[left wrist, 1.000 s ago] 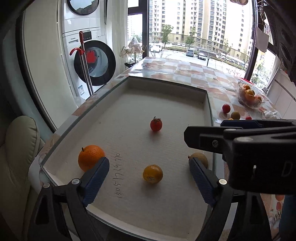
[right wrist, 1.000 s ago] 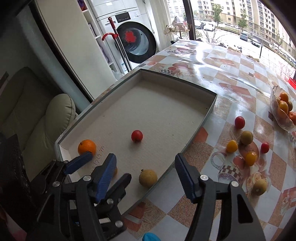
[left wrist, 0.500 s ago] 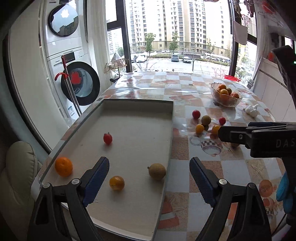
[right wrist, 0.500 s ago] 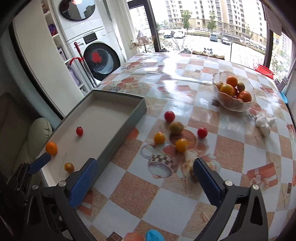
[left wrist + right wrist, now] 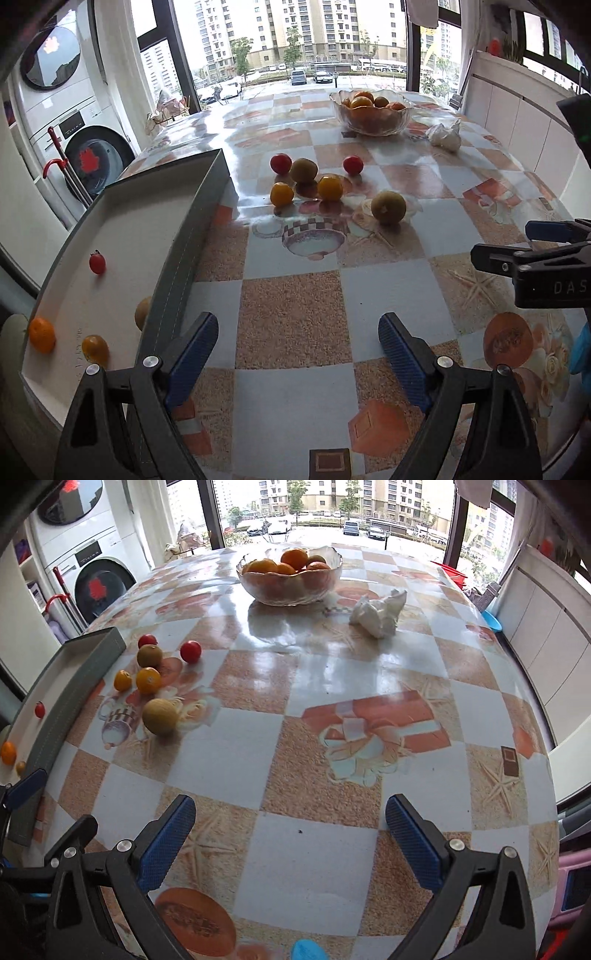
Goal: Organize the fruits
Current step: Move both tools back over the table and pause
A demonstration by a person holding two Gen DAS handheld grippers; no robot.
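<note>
Both my grippers are empty. Left gripper (image 5: 297, 356) stands wide apart over bare tablecloth; right gripper (image 5: 290, 836) is spread wide too, nothing between the pads of either.

The loose fruit sits in one cluster on the table (image 5: 332, 686), just outside the long wall of the tray (image 5: 192, 236). Nearest piece to me is the yellow-green round fruit (image 5: 388, 207), a little apart from the others on my side. Behind it: two small orange ones (image 5: 330, 188), a brownish-green one (image 5: 303, 170) and two red tomatoes (image 5: 280, 163).

Relation that matters: from my left gripper the cluster lies ahead and slightly right of centre, well apart. From my right gripper the same cluster (image 5: 160, 716) lies far off to the left, near the tray's corner. So the left looks the better placed, lined up almost straight on; the right would have to swing across.

The round fruit has no long axis to speak of (any approach angle should do, I judge).

The tray already holds four pieces: a tomato (image 5: 97, 263), an orange (image 5: 41, 334), a small yellow fruit (image 5: 95, 349) and one half hidden by the wall. The glass bowl (image 5: 291, 589) of oranges sits at the far side, well apart from both grippers.
</note>
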